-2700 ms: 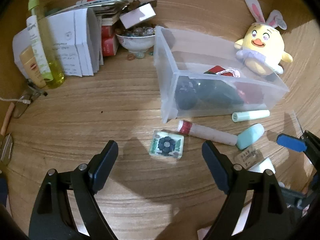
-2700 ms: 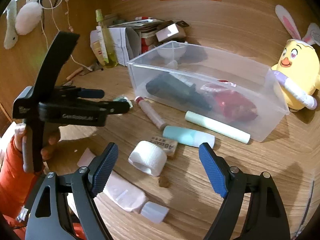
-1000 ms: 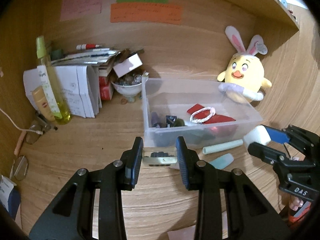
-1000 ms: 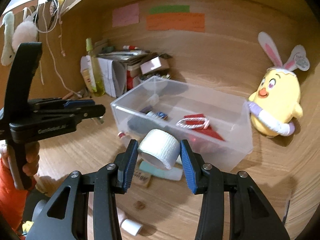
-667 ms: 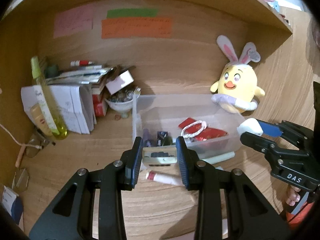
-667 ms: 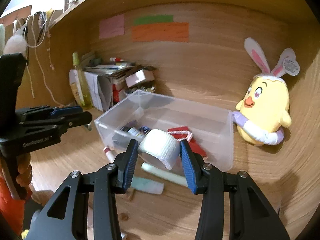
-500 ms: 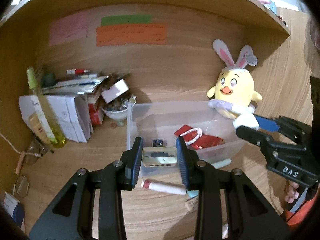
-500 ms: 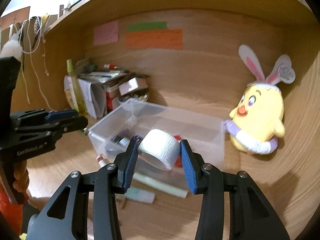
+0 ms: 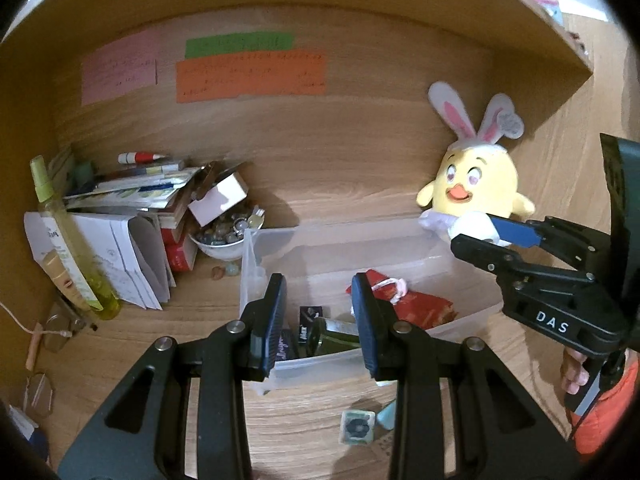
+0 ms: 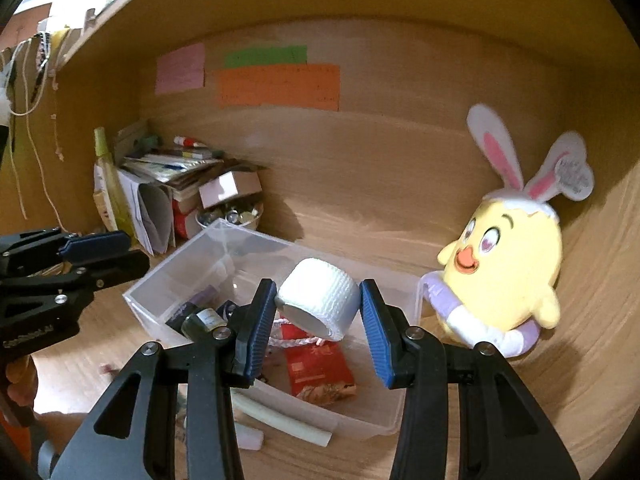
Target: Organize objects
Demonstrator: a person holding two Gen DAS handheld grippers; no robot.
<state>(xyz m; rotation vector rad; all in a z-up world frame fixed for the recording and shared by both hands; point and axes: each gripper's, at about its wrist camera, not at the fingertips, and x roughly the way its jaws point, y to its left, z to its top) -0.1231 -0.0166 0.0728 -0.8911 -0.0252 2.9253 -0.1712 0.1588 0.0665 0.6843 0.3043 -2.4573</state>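
Right gripper (image 10: 318, 286): clamped on the white tape roll (image 10: 320, 294), pads pressing both its sides
Tape roll: held in the air above the clear plastic bin (image 10: 168, 276), tilted, open end facing down and towards us
Left gripper (image 9: 318, 300): jaws part-way apart, nothing between them, held over the bin's near wall
Square packet (image 9: 357, 427): flat on the wooden desk (image 9: 120, 344), just in front of the bin
Bin contents: red packet (image 10: 316, 364), dark items at the left end
Plush chick (image 10: 508, 264): beside the bin's right end
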